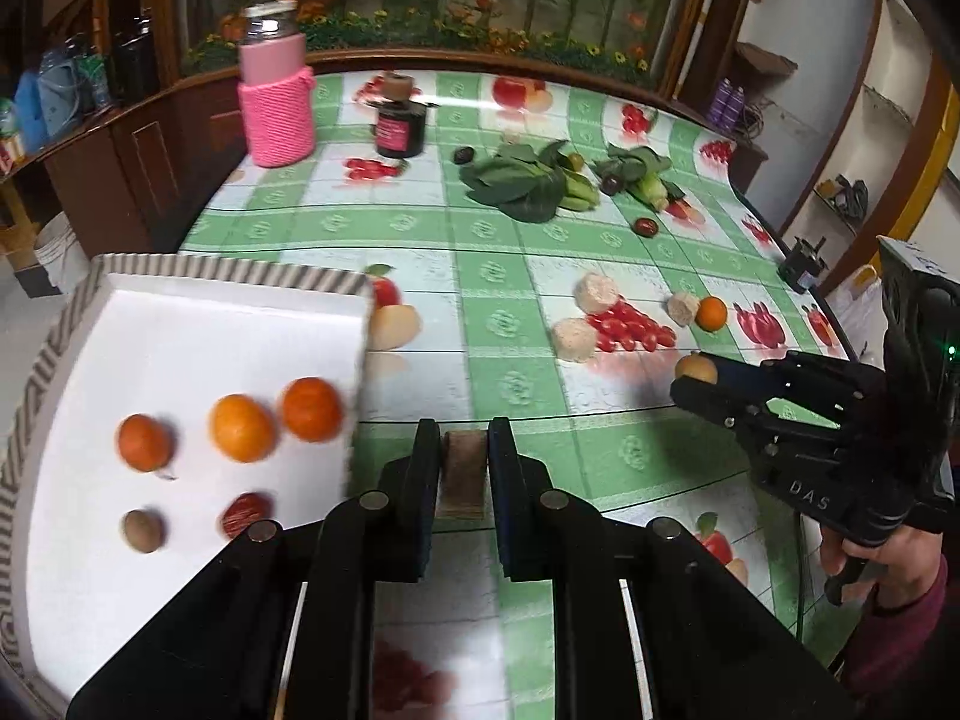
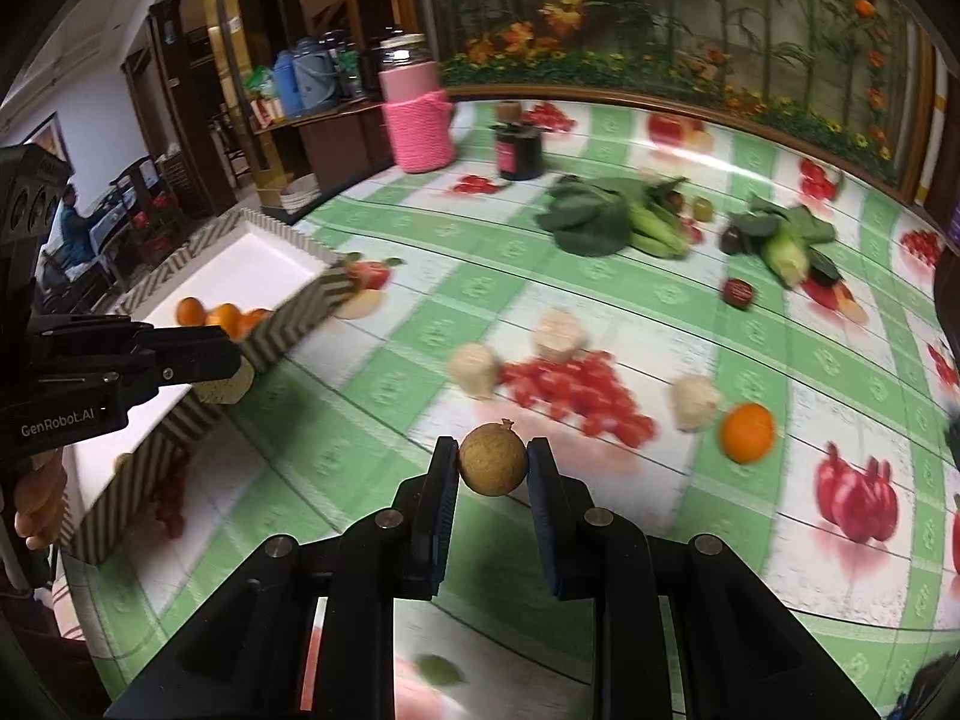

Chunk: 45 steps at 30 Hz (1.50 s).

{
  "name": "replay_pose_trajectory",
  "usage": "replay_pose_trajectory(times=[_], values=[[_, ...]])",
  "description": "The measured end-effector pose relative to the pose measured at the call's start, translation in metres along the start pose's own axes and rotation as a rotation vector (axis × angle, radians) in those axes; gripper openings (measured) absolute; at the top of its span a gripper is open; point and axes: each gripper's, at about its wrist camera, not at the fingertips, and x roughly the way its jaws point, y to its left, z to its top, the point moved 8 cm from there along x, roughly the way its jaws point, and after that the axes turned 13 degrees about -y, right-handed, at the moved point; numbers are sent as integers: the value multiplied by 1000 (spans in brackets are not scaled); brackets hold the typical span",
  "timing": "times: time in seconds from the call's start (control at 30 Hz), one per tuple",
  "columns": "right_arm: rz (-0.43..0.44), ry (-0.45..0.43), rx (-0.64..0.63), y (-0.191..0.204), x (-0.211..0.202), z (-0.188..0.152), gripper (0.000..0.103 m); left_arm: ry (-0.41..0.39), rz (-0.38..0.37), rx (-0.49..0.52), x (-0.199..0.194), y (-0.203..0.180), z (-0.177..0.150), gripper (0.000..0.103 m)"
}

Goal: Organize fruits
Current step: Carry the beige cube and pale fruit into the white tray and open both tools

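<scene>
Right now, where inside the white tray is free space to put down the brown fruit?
The white tray is bare in its far half, behind the three oranges. The near part is crowded: oranges, brown fruit, red fruit. The right gripper holds the round brown fruit.

My two cameras give dim, indoor, fairly even light, with soft glare on the glossy tablecloth [image 2: 600,300]. Fisheye bending curves the table edge and darkens the corners. Motion blur smears the tray [image 1: 180,360] and the printed fruit; shadows are faint.
</scene>
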Motion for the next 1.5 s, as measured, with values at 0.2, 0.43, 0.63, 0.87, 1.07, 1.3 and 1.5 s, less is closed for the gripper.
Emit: replay_pose_trajectory(times=[0.2, 0.43, 0.63, 0.87, 1.07, 1.3, 1.5], values=[[65, -8, -33, 42, 12, 14, 24, 1, -14, -52, -18, 30, 0, 13], [133, 0, -65, 88, 31, 28, 24, -10, 21, -117, -33, 70, -1, 13], [184, 14, -102, 123, 47, 34, 23, -22, 80, -180, -40, 108, -7, 14], [238, 41, -156, 160, 66, 36, 23, -29, 159, -221, -41, 145, -14, 14], [269, 77, -202, 184, 82, 32, 23, -25, 225, -239, -31, 167, -16, 14], [266, 123, -241, 191, 99, 23, 23, -6, 260, -250, -21, 179, -23, 14], [259, 133, -251, 192, 108, 21, 23, 4, 275, -234, -15, 178, -26, 14]])
